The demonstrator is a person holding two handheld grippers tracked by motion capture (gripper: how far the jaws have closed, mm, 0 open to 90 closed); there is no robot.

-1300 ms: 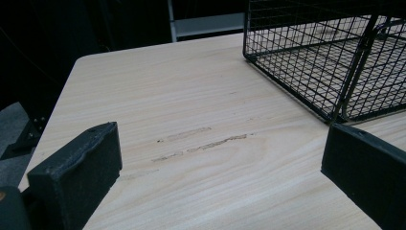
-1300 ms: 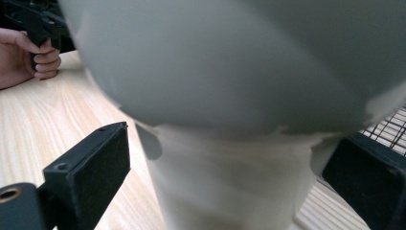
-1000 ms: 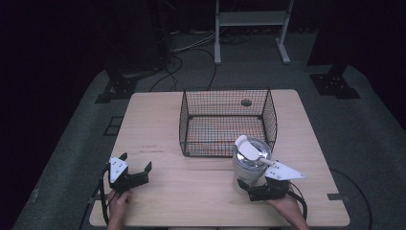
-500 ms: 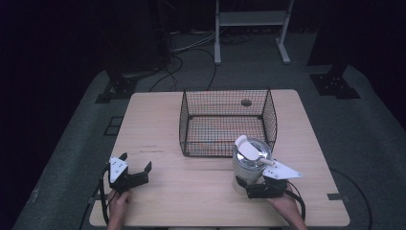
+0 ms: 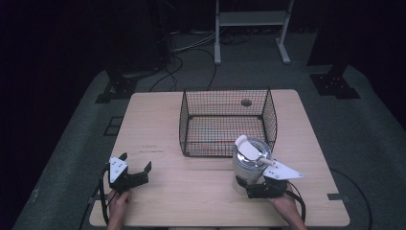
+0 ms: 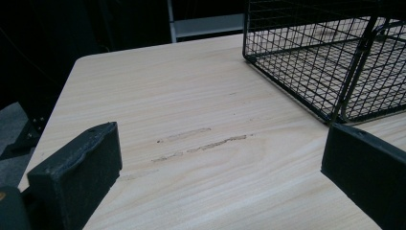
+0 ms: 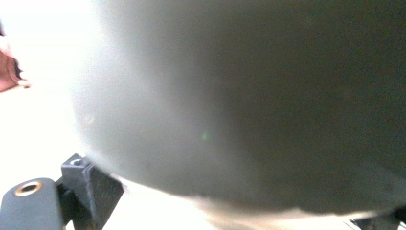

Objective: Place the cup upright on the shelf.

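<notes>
A shiny metal canister (image 5: 252, 165) with a white lid piece (image 5: 246, 148) on top stands upright on the table, just in front of the wire basket's near right corner. My right gripper (image 5: 246, 184) is low at its base with a jaw on each side, shut on it. In the right gripper view the canister (image 7: 263, 96) is a blurred grey mass between the jaws of the right gripper (image 7: 234, 206). My left gripper (image 5: 135, 162) rests at the table's front left, open with nothing in it. In the left gripper view, bare wood lies inside the left gripper (image 6: 220, 177).
A black wire basket (image 5: 184, 124) stands on the middle of the light wooden table (image 5: 158, 110), its corner (image 6: 335, 62) near my left gripper. A small dark round spot (image 5: 246, 102) shows at the basket's far side. A white frame (image 5: 251, 19) and cables lie beyond the table.
</notes>
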